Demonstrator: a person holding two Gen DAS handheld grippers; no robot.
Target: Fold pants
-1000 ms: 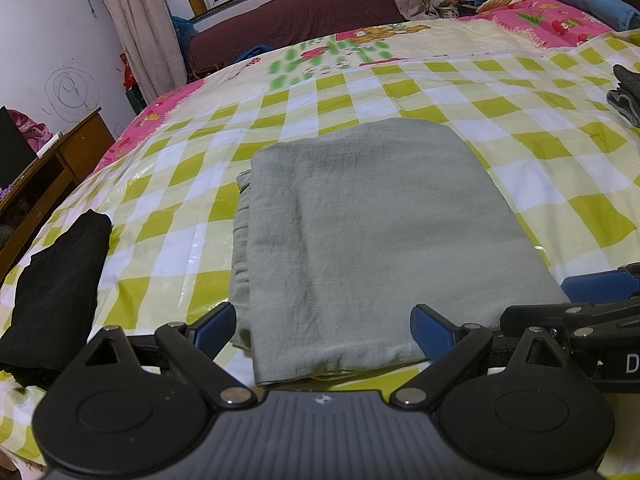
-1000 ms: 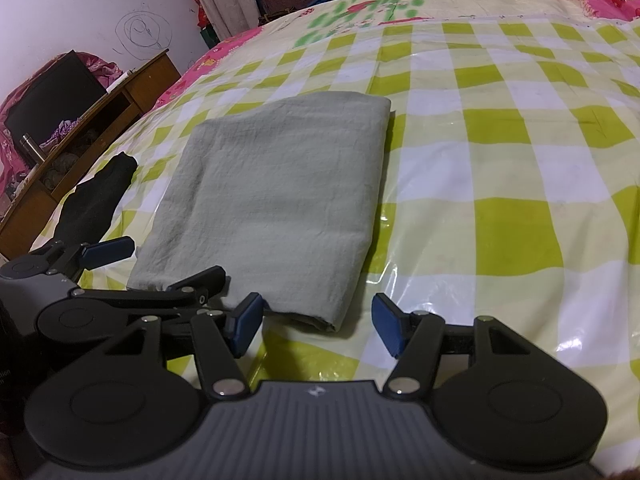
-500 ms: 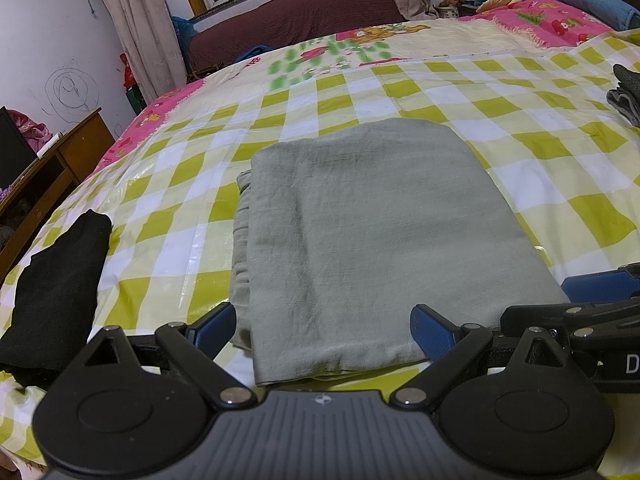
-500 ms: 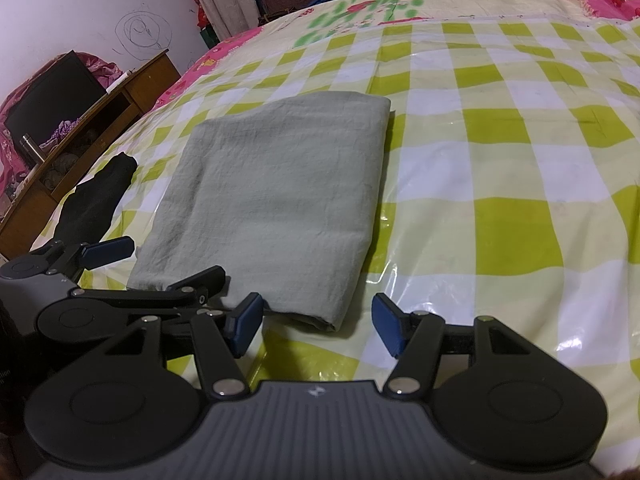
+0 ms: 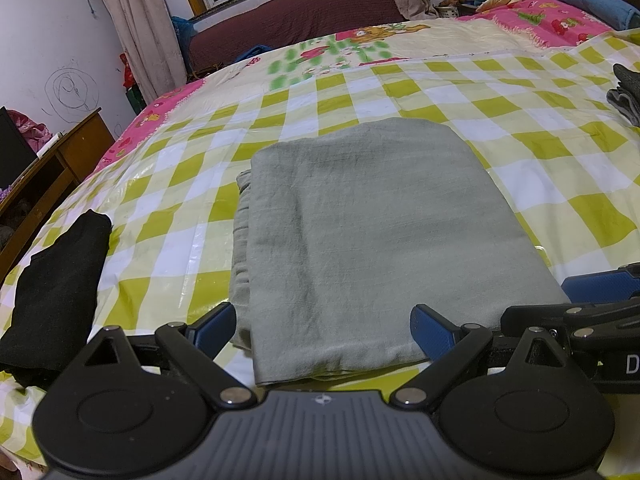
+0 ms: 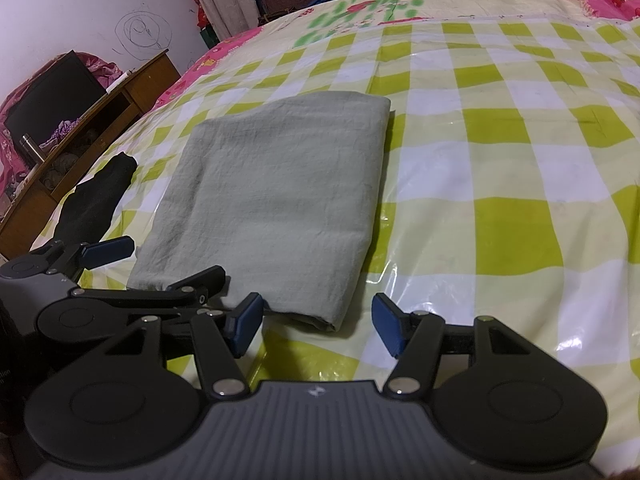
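Grey-green pants, folded into a flat rectangle, lying on the bed's yellow-checked cover. Left tongs and right tongs both open, empty, poised at the pants' near edge. Black garment apart, at left.

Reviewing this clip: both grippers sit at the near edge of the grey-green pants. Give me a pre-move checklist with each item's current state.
1. Pants folded into a flat rectangle on the checked sheet: ok.
2. Left gripper open, nothing held: ok.
3. Right gripper open, near right corner of the pants between its fingers, not pinched: ok.
4. Layers aligned: not ok, lower layers stick out along the left edge.
5. Black garment clear of the pants: ok.
6. Further fold needed: cannot tell.
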